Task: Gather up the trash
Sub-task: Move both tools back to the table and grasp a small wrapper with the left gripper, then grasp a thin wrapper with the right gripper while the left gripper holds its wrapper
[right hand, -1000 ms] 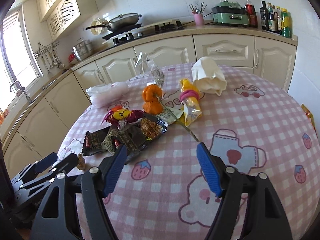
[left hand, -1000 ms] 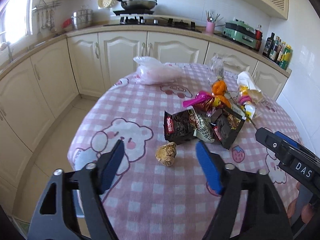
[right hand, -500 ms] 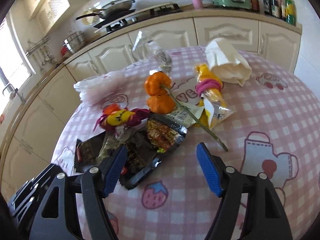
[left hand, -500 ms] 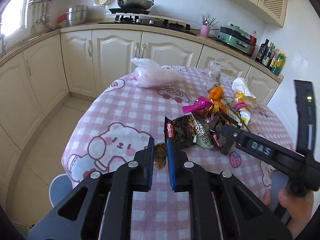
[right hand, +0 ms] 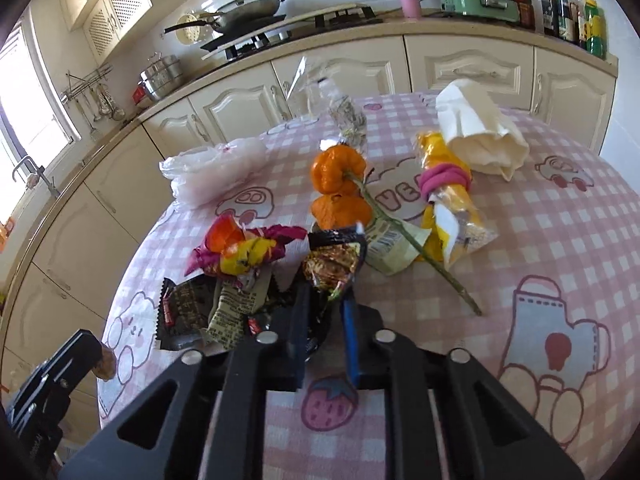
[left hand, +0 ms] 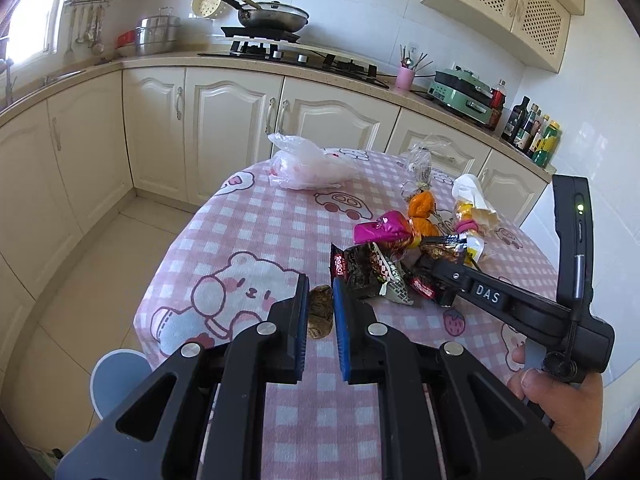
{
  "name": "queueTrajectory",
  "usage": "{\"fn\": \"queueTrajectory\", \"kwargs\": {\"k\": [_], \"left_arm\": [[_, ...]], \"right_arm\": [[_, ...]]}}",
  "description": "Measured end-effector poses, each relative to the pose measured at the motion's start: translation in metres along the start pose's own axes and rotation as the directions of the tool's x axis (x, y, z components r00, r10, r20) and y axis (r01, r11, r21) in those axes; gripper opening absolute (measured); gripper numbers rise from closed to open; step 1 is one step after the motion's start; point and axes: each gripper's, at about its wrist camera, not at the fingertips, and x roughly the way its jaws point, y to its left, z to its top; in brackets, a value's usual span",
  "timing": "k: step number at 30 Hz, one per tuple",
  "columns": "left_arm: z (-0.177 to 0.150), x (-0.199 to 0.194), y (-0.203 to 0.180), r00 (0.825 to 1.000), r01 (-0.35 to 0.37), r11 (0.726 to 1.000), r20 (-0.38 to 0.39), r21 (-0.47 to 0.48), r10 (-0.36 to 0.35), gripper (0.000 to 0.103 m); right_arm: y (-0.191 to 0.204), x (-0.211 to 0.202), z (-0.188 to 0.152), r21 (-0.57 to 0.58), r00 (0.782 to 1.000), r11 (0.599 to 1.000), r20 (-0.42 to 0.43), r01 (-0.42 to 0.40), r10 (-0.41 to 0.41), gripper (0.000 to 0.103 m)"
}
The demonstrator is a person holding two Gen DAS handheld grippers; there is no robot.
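1. The left gripper [left hand: 321, 312] hides much of the small brown crumpled lump [left hand: 321, 311] between its blue pads; what the lump is made of cannot be made out. Its jaws are nearly closed and pinch the lump from both sides.
2. The right gripper [right hand: 326, 332] has just been closing; its jaws are clamped on the near edge of a dark snack wrapper [right hand: 334, 264], whose lower part the left finger covers (the printing is unreadable).
3. The lump stands with its long axis running away from the camera, at the near left edge of the bench [left hand: 248, 224].
4. The wrapper, black with a brown-orange picture, tilts up and away, in the middle of the litter pile.
5. A hand [left hand: 560, 400] holds the right gripper's handle.
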Motion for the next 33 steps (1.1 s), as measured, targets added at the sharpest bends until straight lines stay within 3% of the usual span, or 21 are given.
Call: {"fn": "queueTrajectory", "kwargs": {"k": [4, 11, 20, 26, 33], "left_arm": [[0.001, -0.013, 0.001, 1.0, -0.013, 1.0, 0.024, 0.003, 0.013, 0.011], [0.002, -0.041, 0.002, 0.996, -0.041, 0.999, 0.081, 0.002, 0.041, 0.011], [-0.001, -0.078, 0.013, 0.988, -0.067, 0.998, 0.142, -0.003, 0.067, 0.011], [-0.009, -0.098, 0.041, 0.981, -0.092, 0.995, 0.167, -0.041, 0.098, 0.011], [-0.026, -0.109, 0.113, 0.969, -0.19, 0.971, 0.134, -0.143, 0.209, 0.011]], "right_arm": [[0.0, -0.028, -0.005, -0.02, 0.998, 1.0, 0.064, 0.006, -0.005, 0.004], [0.003, -0.077, -0.007, -0.055, 0.988, 0.998, 0.155, 0.012, -0.003, 0.003], [0.039, -0.126, -0.013, -0.12, 0.967, 0.99, 0.234, -0.07, 0.097, 0.002], [0.086, -0.129, -0.021, -0.197, 0.958, 0.965, 0.193, -0.175, 0.213, 0.002], [0.171, -0.09, -0.046, -0.297, 0.94, 0.904, 0.053, -0.307, 0.337, 0.002]]}}
